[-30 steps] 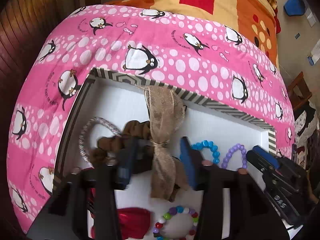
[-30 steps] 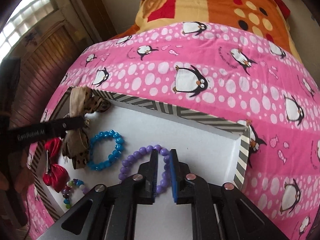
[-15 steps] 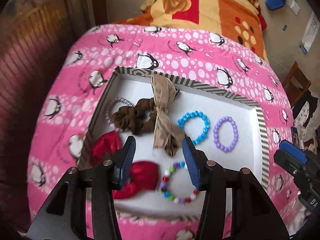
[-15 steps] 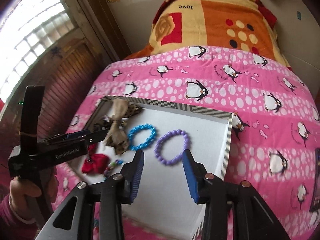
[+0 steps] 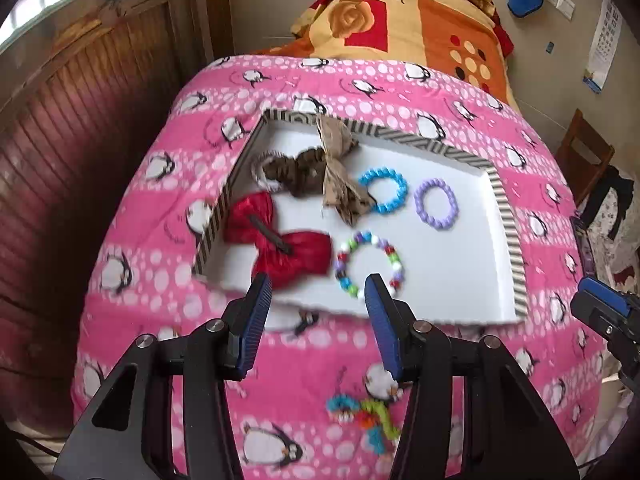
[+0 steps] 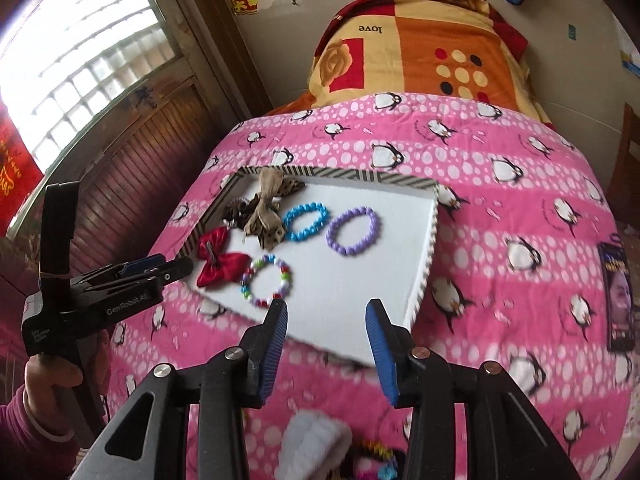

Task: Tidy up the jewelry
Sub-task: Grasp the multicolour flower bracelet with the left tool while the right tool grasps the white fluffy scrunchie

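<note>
A white tray with a striped rim (image 5: 508, 232) (image 6: 360, 280) lies on the pink penguin blanket. In it are a red bow (image 5: 280, 240) (image 6: 218, 260), a brown scrunchie (image 5: 300, 172), a burlap bow (image 5: 340, 176) (image 6: 264, 216), a blue bead bracelet (image 5: 384, 210) (image 6: 296, 234), a purple bead bracelet (image 5: 419, 202) (image 6: 332, 236) and a multicolour bead bracelet (image 5: 396, 268) (image 6: 286, 276). My left gripper (image 5: 316, 308) (image 6: 152, 270) hangs open above the tray's near edge, holding nothing. My right gripper (image 6: 326, 336) (image 5: 604, 312) is open and empty too, back from the tray's near right corner.
A colourful toy-like piece (image 5: 364, 412) (image 6: 376, 456) and a white fluffy item (image 6: 316, 440) lie on the blanket in front of the tray. A phone (image 6: 618, 296) rests on the blanket at the right. An orange patterned quilt (image 5: 400, 20) is piled behind; a wooden wall runs along the left.
Both grippers have drawn back and up from the tray. The right gripper, nearly shut around the purple bracelet a second ago, has opened; the bracelet lies in the tray.
</note>
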Available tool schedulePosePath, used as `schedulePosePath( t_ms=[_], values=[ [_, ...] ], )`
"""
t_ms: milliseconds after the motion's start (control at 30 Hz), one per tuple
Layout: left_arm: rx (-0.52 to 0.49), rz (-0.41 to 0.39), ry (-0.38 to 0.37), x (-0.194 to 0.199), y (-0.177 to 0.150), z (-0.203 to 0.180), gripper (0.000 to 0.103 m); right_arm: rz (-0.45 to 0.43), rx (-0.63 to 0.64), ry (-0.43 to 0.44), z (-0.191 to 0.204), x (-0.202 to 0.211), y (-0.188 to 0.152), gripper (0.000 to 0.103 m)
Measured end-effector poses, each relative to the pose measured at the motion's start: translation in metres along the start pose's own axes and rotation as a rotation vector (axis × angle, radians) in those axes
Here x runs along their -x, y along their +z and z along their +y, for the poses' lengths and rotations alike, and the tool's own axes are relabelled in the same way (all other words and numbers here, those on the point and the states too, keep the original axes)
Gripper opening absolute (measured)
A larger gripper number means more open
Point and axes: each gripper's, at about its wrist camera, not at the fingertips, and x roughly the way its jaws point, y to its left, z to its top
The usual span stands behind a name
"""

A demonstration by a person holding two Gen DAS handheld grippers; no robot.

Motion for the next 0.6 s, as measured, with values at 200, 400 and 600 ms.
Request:
schedulePosePath(
  t_ms=[200, 400, 600],
  values=[
    [-0.013, 0.005, 0.01, 0.009, -0.025, -0.002, 0.048, 0.009, -0.008, -0.029, 0.002, 0.01, -0.028, 0.04],
    [-0.029, 0.005, 0.021, 0.017, -0.044, -0.004, 0.048, 0.041, -0.021, -0.022, 0.004, 0.011, -0.05, 0.04],
    [-0.038, 0.003, 0.033, 0.021, -0.055, -0.004, 0.048, 0.075, -0.01, -0.021, 0.01, 0.009, -0.069, 0.04]
  ],
)
